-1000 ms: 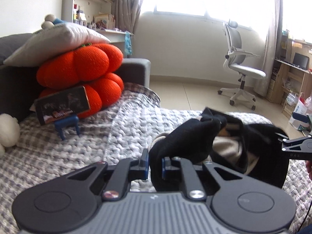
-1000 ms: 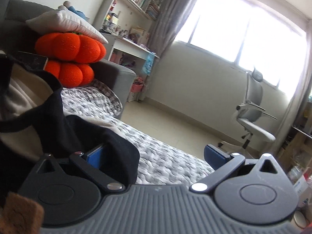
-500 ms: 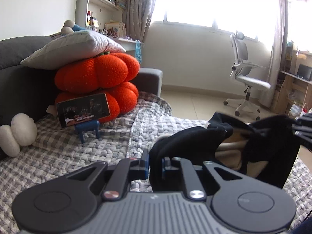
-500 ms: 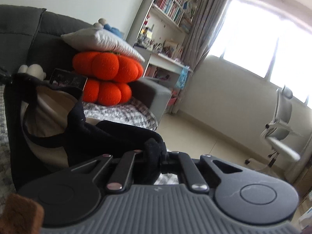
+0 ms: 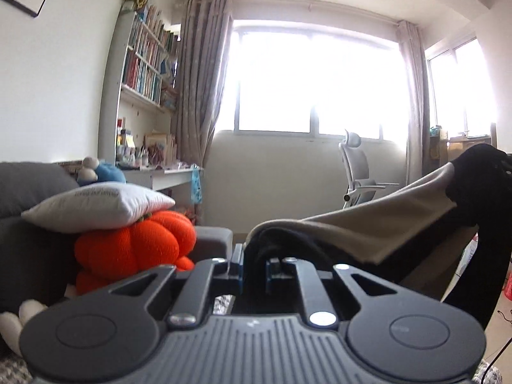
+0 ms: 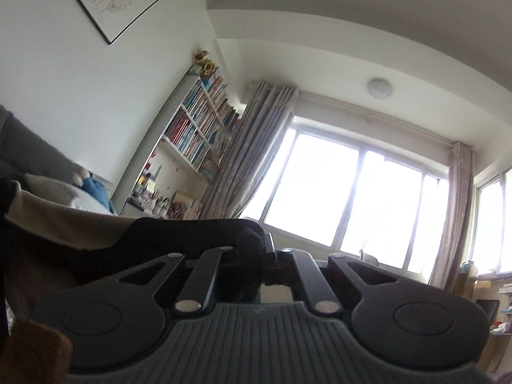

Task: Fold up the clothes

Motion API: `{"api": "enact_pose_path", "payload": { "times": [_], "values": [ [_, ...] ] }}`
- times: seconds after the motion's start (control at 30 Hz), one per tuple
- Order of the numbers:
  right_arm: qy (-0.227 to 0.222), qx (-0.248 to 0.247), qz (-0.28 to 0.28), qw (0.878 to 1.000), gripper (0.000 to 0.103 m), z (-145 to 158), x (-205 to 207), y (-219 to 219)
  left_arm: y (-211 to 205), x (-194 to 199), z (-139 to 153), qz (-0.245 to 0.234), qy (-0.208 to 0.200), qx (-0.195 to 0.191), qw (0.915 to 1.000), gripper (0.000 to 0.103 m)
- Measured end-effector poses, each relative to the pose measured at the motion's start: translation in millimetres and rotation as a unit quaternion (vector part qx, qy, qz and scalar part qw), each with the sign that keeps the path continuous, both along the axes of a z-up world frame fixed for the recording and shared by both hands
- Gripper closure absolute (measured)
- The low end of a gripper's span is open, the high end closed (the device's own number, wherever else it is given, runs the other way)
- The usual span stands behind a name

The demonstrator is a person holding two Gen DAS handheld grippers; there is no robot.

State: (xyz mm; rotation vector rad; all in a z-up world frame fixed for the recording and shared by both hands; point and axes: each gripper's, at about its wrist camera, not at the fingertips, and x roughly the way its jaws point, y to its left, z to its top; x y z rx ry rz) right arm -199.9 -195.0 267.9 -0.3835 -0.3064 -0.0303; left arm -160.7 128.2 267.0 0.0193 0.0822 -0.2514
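A black garment with a beige lining (image 5: 358, 233) hangs stretched in the air between my two grippers. My left gripper (image 5: 254, 260) is shut on one black edge of it, low in the middle of the left wrist view. From there the cloth runs up and to the right, where its far end hangs down dark (image 5: 486, 224). In the right wrist view my right gripper (image 6: 256, 252) is shut on another black edge of the garment (image 6: 179, 236), which stretches off to the left with the lining showing. The bed below is out of sight.
A grey sofa (image 5: 28, 192) at the left carries a white pillow (image 5: 96, 204) on an orange pumpkin cushion (image 5: 134, 243). Behind stand a bookshelf (image 5: 144, 70), a desk, a bright window (image 5: 313, 80) and a white office chair (image 5: 358, 172).
Both grippers rose and tilted up, lifting the garment off the bed. The right gripper, open a second ago, closed on the black edge. The cloth now stretches taut between them.
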Motion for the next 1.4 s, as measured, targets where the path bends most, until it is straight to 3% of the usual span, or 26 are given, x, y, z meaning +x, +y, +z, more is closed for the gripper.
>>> {"api": "enact_pose_path", "payload": {
  "times": [0.13,0.2,0.37,0.5,0.63,0.77,0.8,0.83,0.87,0.9,0.93,1.17,1.33,1.4],
  "values": [
    [-0.030,-0.004,-0.023,0.999,0.099,2.9,-6.8,-4.5,-9.0,-1.5,16.9,-0.005,-0.025,0.022,0.9994,0.091],
    [-0.010,-0.001,-0.024,1.000,0.099,-4.8,2.0,-7.0,-13.1,7.1,10.4,-0.003,-0.014,0.026,0.9996,0.090],
    [0.121,0.009,-0.027,0.992,0.099,-63.7,64.0,-12.2,-17.9,59.3,-65.4,0.012,0.090,0.025,0.9956,0.086],
    [0.226,0.003,-0.049,0.973,0.099,-137.9,110.6,-11.7,-15.9,98.0,-139.5,0.030,0.197,0.017,0.9799,0.089],
    [0.294,0.022,-0.065,0.953,0.099,-188.5,138.1,-16.5,-5.8,109.0,-172.8,0.049,0.231,0.009,0.9718,0.089],
    [0.314,0.059,-0.066,0.945,0.099,-190.4,147.1,-11.4,-14.1,106.9,-184.5,0.023,0.250,0.024,0.9678,0.086],
    [0.317,0.067,-0.066,0.944,0.099,-190.1,148.8,-10.0,-16.9,105.9,-185.4,0.017,0.251,0.032,0.9674,0.078],
    [0.320,0.075,-0.065,0.942,0.099,-189.9,150.6,-8.6,-19.5,105.5,-185.6,0.012,0.251,0.035,0.9672,0.057],
    [0.319,0.077,-0.064,0.942,0.098,-186.3,149.6,-7.6,-21.8,105.4,-185.5,0.008,0.252,0.036,0.9670,0.047],
    [0.318,0.079,-0.063,0.943,0.098,-182.5,148.3,-6.5,-23.3,105.8,-185.2,0.004,0.250,0.036,0.9675,0.030],
    [0.317,0.080,-0.061,0.943,0.098,-181.8,144.1,-8.0,-24.3,106.6,-184.7,0.001,0.247,0.035,0.9683,0.024],
    [0.324,0.087,-0.058,0.940,0.098,-185.7,134.1,-15.7,-41.4,111.1,-182.6,-0.024,0.251,0.048,0.9665,0.016],
    [0.334,0.097,-0.060,0.936,0.098,-194.1,134.0,-20.4,-65.4,116.6,-188.9,-0.033,0.247,0.109,0.9623,0.009],
    [0.338,0.097,-0.062,0.934,0.098,-198.2,133.7,-22.6,-75.0,122.4,-197.8,-0.026,0.258,0.143,0.9551,0.008]
  ]
}}
